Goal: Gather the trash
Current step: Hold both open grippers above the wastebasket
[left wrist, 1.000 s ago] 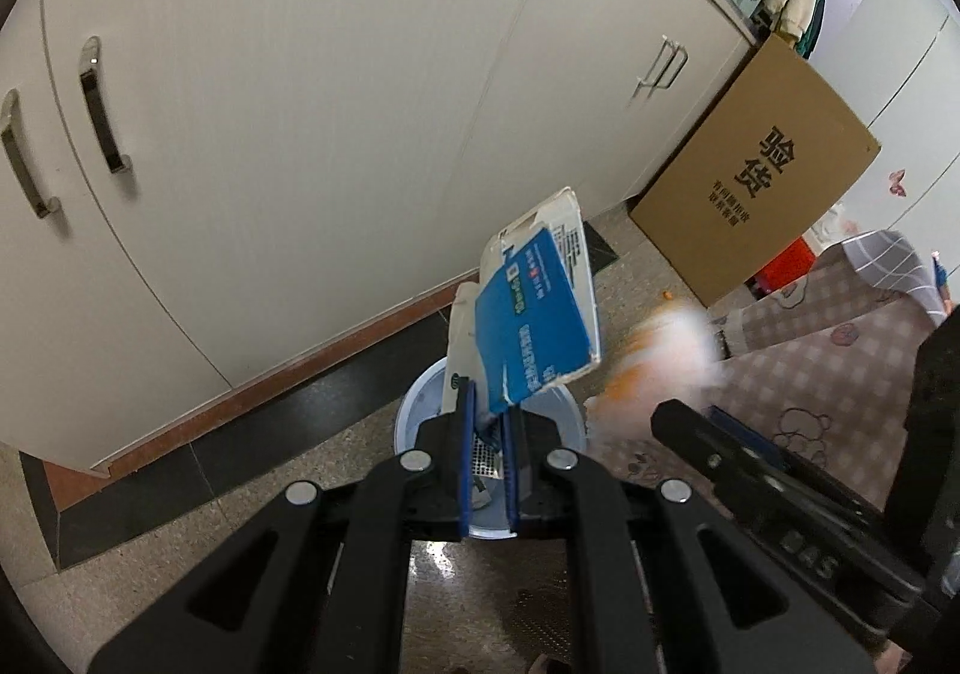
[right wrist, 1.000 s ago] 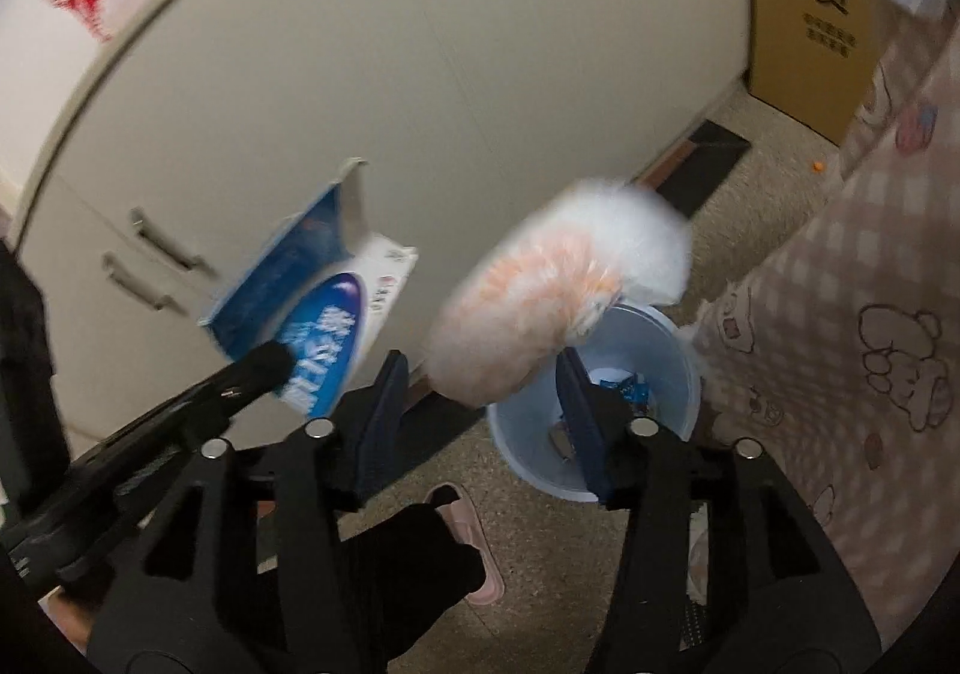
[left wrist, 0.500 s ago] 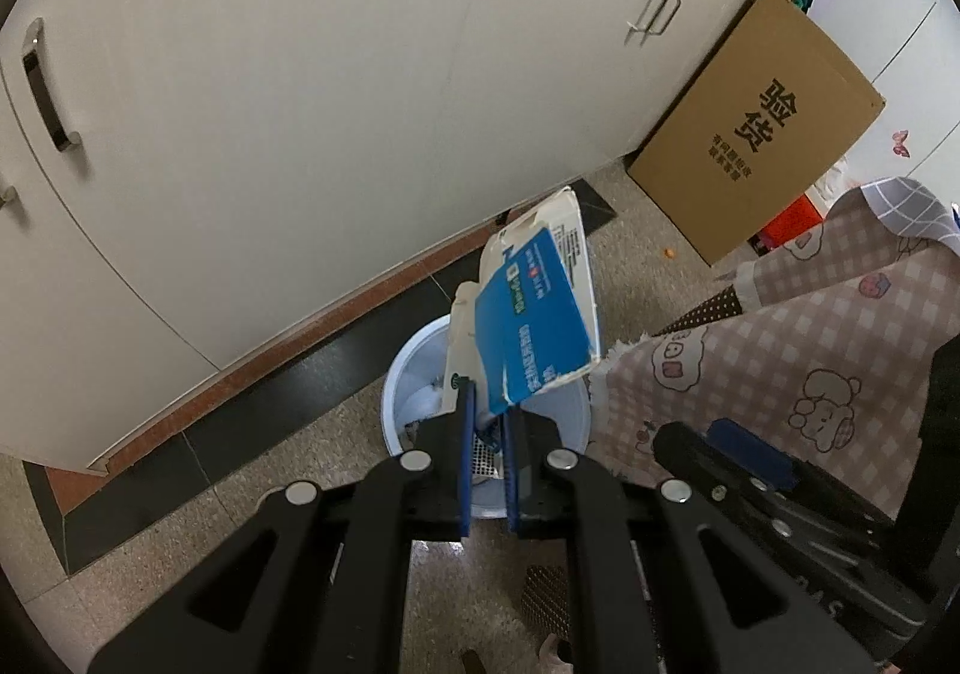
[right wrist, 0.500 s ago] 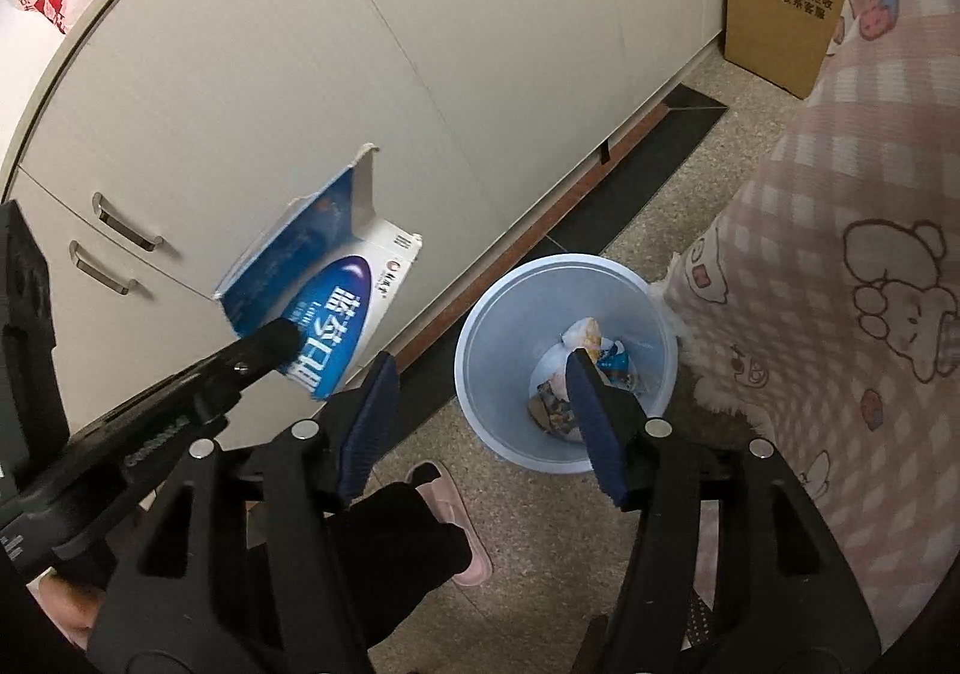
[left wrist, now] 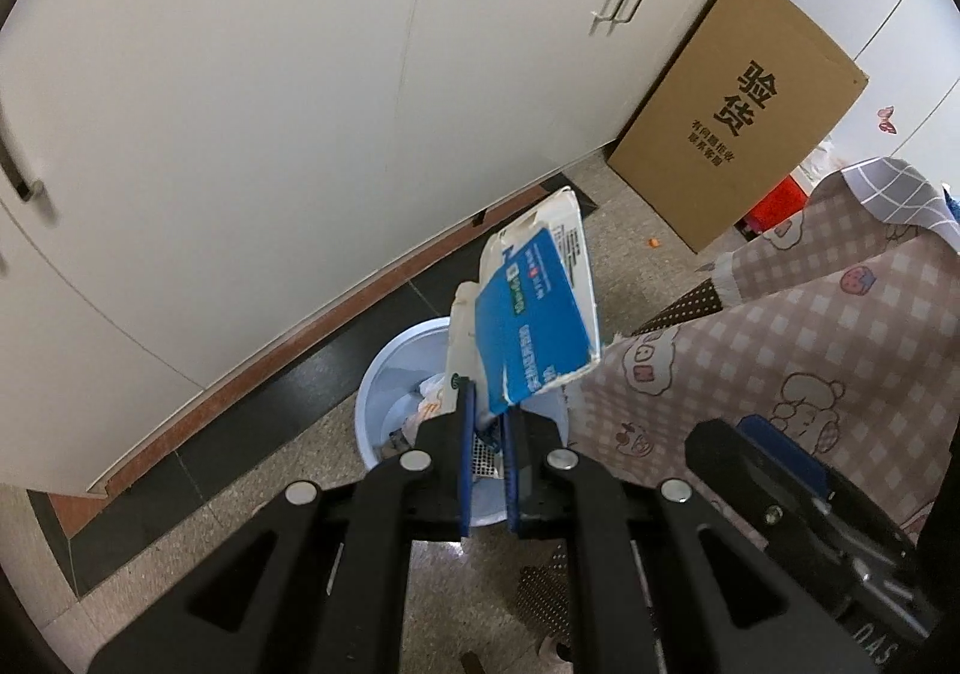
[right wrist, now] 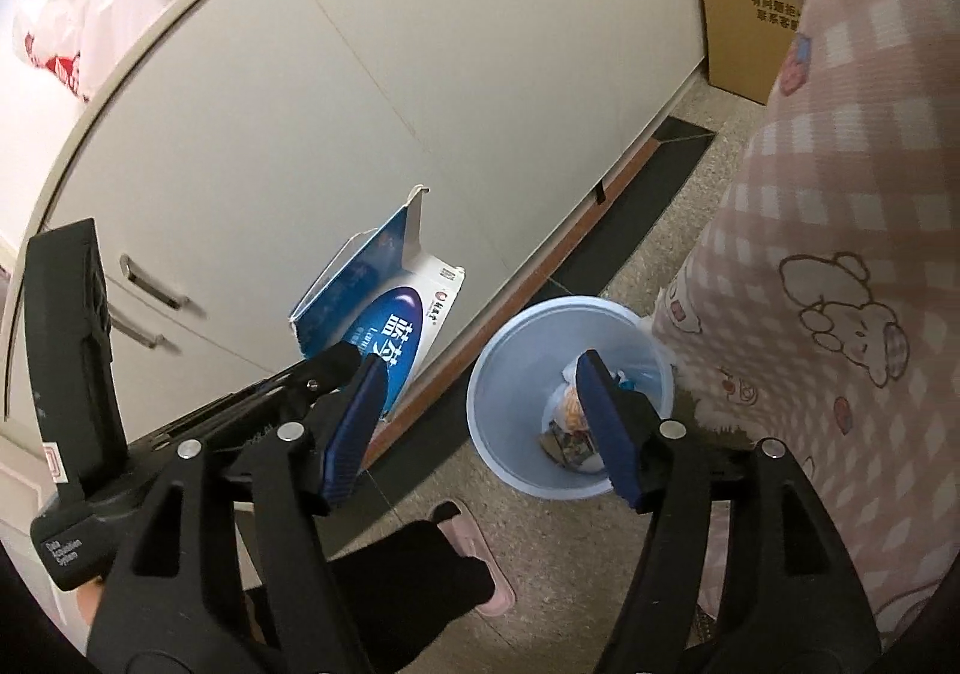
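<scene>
My left gripper (left wrist: 483, 416) is shut on a torn blue and white carton (left wrist: 534, 314) and holds it above a pale blue waste bin (left wrist: 384, 392) on the floor. The carton also shows in the right wrist view (right wrist: 384, 308), left of the bin (right wrist: 510, 350). My right gripper (right wrist: 480, 392) is open and empty above the bin. Several pieces of trash (right wrist: 570, 422) lie at the bottom of the bin.
White cabinets (left wrist: 300, 104) run behind the bin. A brown cardboard box (left wrist: 738, 110) leans on them at the right. A pink checked cloth (right wrist: 840, 254) hangs right beside the bin. A foot in a pink slipper (right wrist: 474, 548) stands in front of it.
The orange and white fluffy trash left my right gripper and dropped into the bin. The right gripper now stands wide open. My left gripper has moved closer over the bin with the carton.
</scene>
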Demonstrator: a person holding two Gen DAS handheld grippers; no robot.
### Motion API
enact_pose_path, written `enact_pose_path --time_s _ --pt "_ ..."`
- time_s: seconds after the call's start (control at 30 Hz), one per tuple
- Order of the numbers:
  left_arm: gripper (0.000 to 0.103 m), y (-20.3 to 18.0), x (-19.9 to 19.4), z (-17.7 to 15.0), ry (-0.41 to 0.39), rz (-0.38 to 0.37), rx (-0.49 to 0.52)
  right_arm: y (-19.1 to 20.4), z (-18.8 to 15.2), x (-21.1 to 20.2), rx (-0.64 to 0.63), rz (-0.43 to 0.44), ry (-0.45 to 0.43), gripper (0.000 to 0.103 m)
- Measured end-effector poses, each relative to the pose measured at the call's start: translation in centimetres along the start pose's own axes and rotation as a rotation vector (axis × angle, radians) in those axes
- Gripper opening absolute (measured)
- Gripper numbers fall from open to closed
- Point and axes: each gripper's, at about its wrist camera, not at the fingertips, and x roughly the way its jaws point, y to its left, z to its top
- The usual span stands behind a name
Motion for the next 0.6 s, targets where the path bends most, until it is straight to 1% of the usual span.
enact_pose_path --time_s 0.07,0.1,0.13,0.17,0.2,0.23,0.27,0.4,0.5,0.6 --pt "0.009 -0.5 -0.2 0.4 -0.008 -0.004 0.01 -0.3 0.1 -0.8 0.01 -0.026 -0.042 0.066" --pt "0.01 -0.7 -0.2 0.5 -0.012 -0.008 0.016 -0.5 0.1 -1.0 0.021 -0.023 -0.051 0.066" --pt "0.024 -1.0 -0.3 0.6 -0.015 -0.018 0.028 -0.5 0.1 -1.2 0.031 -0.017 -0.055 0.066" --pt "0.033 -1.2 -0.4 0.7 -0.016 -0.009 0.037 -0.8 0.2 -1.3 0.043 -0.012 -0.059 0.066" --pt "0.052 -1.4 -0.5 0.7 -0.022 0.006 0.042 -0.9 0.2 -1.4 0.053 -0.008 -0.059 0.067" --pt "0.055 -1.5 -0.8 0.7 -0.044 0.025 0.049 -1.1 0.3 -1.4 0.058 -0.007 -0.057 0.067" --pt "0.056 -1.5 -0.9 0.7 -0.055 0.034 0.051 -1.2 0.3 -1.4 0.059 -0.009 -0.055 0.067" --pt "0.056 -0.7 -1.2 0.6 -0.035 0.023 0.016 -1.5 0.3 -1.6 0.063 -0.003 -0.043 0.067" --pt "0.059 -0.2 -1.7 0.4 -0.036 0.034 0.0 -1.4 0.1 -1.5 0.072 0.012 -0.024 0.067" --pt "0.06 0.3 -2.9 0.0 -0.048 0.042 -0.012 -0.9 -0.2 -1.6 0.086 0.046 0.003 0.067"
